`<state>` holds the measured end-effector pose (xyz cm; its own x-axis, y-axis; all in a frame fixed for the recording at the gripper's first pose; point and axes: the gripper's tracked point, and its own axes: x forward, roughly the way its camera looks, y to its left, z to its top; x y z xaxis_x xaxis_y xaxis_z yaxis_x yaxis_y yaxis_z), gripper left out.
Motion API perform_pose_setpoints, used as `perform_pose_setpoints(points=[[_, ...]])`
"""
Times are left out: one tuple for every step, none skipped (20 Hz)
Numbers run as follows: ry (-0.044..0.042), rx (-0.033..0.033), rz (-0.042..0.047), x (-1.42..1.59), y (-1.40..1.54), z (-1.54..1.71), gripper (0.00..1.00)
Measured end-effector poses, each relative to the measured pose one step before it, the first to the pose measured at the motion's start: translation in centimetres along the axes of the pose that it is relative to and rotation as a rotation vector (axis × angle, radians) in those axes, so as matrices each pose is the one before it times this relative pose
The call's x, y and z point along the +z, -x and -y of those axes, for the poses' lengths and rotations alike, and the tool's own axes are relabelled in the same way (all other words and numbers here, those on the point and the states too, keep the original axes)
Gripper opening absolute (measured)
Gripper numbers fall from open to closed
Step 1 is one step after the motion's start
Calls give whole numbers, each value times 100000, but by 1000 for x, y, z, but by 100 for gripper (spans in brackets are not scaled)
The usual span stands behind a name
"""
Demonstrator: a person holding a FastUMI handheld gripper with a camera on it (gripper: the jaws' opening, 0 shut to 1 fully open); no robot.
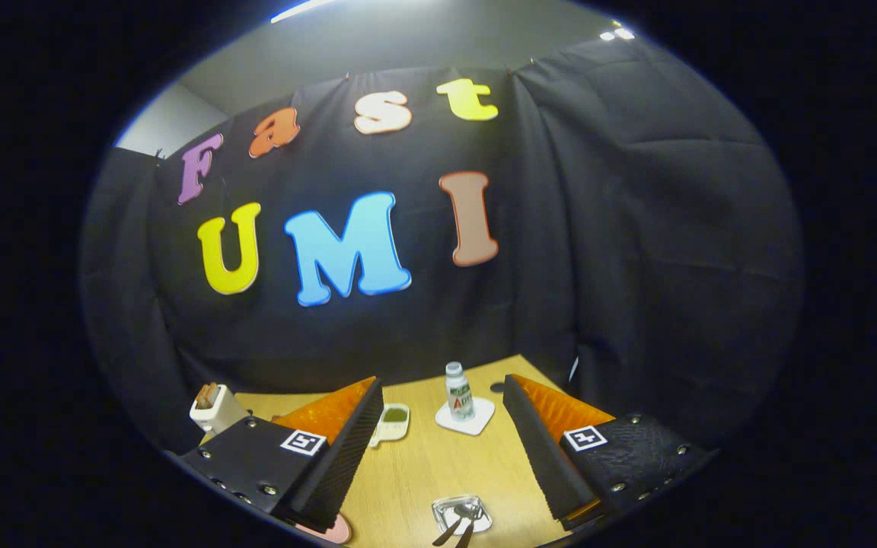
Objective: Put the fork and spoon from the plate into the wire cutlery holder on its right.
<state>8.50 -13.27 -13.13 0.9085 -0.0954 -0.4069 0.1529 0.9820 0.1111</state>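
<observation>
Gripper view: gripper (438, 449) wide open, nothing betw fingers, held above wood table (438, 472). Plate (461, 514) low betw the fingers, near their base; fork & spoon (457, 525) lie on it, handles sticking off near edge; can't tell which is which. Beyond the fingers: small bottle (457, 390) upright on white coaster (466, 417); left of that, white cup (393, 422) w/ green contents, just beside left finger. Toaster (214, 407) w/ toast far left, by black cloth wall (636, 266).
</observation>
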Motion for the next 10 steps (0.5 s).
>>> perform_pose_setpoints(points=[[1365,229,5474,1540,433,-413,98],[755,310,4815,1315,644,-261,98],[207,233,4215,1414,758,35,97],[949,-460,5151,1296,261,123,98],[1884,-1173,5078,1096,109,217,97],[2586,-912,4461,657,267,187,97],[2620,-411,3833,668,92,79,97],[1790,305,2482,483,12,-174,97],[1017,577,2557,535,174,-194,97],[416,1010,1653,399,80,-146,97]])
